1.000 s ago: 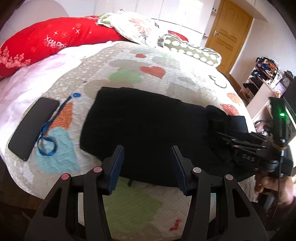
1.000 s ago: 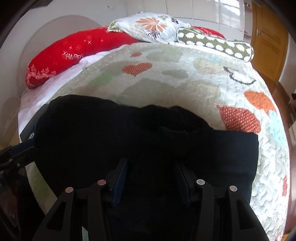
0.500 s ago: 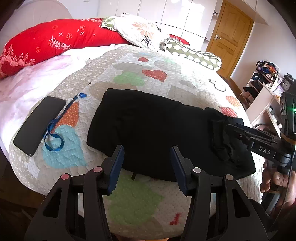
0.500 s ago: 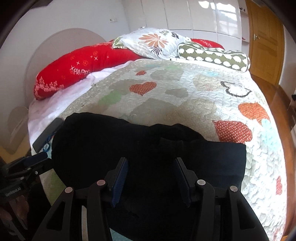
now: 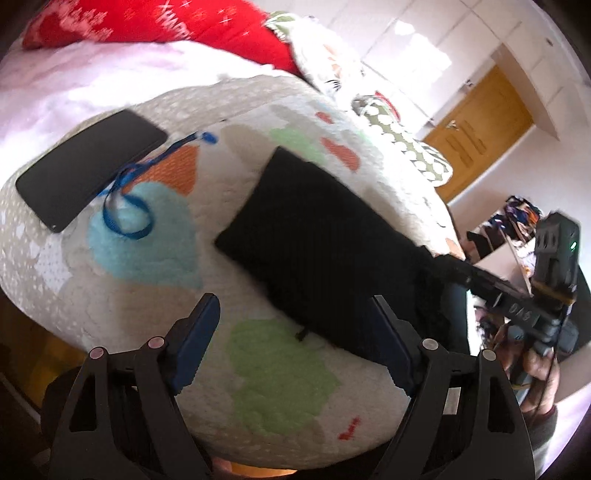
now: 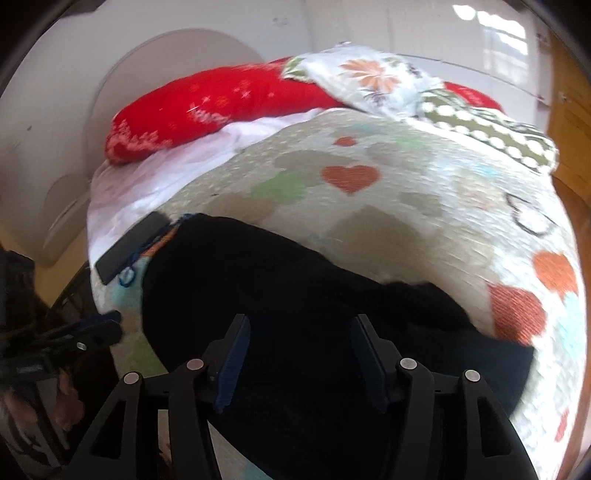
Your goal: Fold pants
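My left tool [image 5: 295,343] has swung left w/ a roll since a sec ago, jaws just opened wide, nothing between them. Right tool [image 6: 299,354] lifted a bit, jaws opened slightly, about half apart, empty, hovering over the pants [image 6: 295,295]. Pants lie folded, black, near the bed's [image 5: 147,295] front edge; phone [image 5: 88,166] towards the left edge. Next fold, I reckon: grab both corners of one end, lift evenly, lay square. Right tool reads "DAS"; red pillow [image 5: 207,22] text too blurred.
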### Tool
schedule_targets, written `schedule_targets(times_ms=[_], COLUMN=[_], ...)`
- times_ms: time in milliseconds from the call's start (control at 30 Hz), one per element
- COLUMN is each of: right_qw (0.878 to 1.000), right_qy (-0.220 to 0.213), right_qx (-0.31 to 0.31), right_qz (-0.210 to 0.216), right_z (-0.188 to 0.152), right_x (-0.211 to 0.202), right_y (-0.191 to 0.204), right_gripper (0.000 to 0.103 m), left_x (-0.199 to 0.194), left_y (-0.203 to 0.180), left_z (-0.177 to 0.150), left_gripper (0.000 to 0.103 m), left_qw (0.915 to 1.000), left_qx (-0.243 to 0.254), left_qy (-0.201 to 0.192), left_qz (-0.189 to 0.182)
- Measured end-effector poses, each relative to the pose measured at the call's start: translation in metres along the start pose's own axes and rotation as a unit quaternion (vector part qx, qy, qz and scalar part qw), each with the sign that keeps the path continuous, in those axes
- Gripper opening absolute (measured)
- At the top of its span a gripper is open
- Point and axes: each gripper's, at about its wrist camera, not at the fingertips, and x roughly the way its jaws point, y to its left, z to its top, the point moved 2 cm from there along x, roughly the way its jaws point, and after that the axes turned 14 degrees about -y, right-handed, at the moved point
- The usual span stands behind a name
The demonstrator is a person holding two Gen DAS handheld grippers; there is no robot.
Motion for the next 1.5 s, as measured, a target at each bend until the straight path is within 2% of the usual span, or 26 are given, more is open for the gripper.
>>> schedule_targets(times_ms=[300,400,433,467,500,600,633,700,733,800,867,967,1100,1200,1267,1433,1467,1500], right_qw=[0.998,0.996,0.995,0.994,0.994,0.996,0.997,0.997,0.998,0.999,0.998,0.993,0.993,0.991,0.992,0.989,0.988,0.989], right_qy=[0.037,0.066,0.075,0.082,0.084,0.072,0.073,0.070,0.064,0.045,0.024,0.020,0.028,0.058,0.067,0.132,0.136,0.122], right_qx=[-0.035,-0.048,-0.060,-0.070,-0.072,-0.043,-0.032,-0.002,0.009,0.024,0.053,0.089,0.085,0.084,0.067,-0.023,-0.046,-0.070], right_qz=[0.044,0.037,0.024,0.007,-0.006,0.001,0.007,0.015,0.013,0.015,0.039,0.077,0.083,0.090,0.087,0.059,0.053,0.038], right_z=[0.033,0.035,0.033,0.031,0.029,0.030,0.031,0.033,0.035,0.041,0.050,0.060,0.073,0.082,0.088,0.076,0.070,0.065], right_x=[0.080,0.118,0.132,0.144,0.154,0.157,0.154,0.147,0.141,0.128,0.117,0.109,0.106,0.108,0.111,0.144,0.150,0.152], right_y=[0.030,0.038,0.040,0.040,0.040,0.031,0.027,0.018,0.014,0.010,0.007,0.009,0.031,0.052,0.069,0.103,0.106,0.106], right_gripper=[0.062,0.062,0.062,0.066,0.075,0.080,0.080,0.080,0.080,0.080,0.080,0.080,0.080,0.080,0.080,0.080,0.069,0.056], left_x=[0.038,0.048,0.051,0.054,0.056,0.062,0.063,0.063,0.065,0.064,0.059,0.046,0.037,0.038,0.037,0.041,0.042,0.042], left_y=[0.008,0.007,0.008,0.009,0.010,0.010,0.009,0.007,0.005,0.003,-0.003,-0.018,-0.039,-0.046,-0.048,-0.046,-0.045,-0.044], left_z=[0.000,0.005,0.006,0.007,0.009,0.015,0.017,0.021,0.023,0.023,0.023,0.020,0.012,0.007,0.005,0.003,0.003,0.003], left_gripper=[0.082,0.083,0.087,0.092,0.093,0.093,0.091,0.066,0.048,0.039,0.032,0.030,0.030,0.030,0.030,0.030,0.030,0.030], left_qw=[0.9992,0.9991,0.9991,0.9992,0.9992,0.9987,0.9985,0.9979,0.9983,0.9988,0.9987,0.9966,0.9883,0.9832,0.9810,0.9781,0.9785,0.9791], left_qx=[-0.007,0.000,-0.004,-0.010,-0.016,-0.021,-0.023,-0.019,-0.013,-0.018,-0.005,0.032,0.098,0.127,0.135,0.147,0.146,0.144], left_qy=[0.014,-0.007,-0.009,-0.013,-0.021,-0.038,-0.043,-0.051,-0.046,-0.041,-0.048,-0.073,-0.109,-0.119,-0.126,-0.131,-0.129,-0.127], left_qz=[0.037,0.043,0.041,0.037,0.031,0.026,0.026,0.035,0.034,0.021,0.018,0.022,0.042,0.056,0.059,0.068,0.068,0.067])
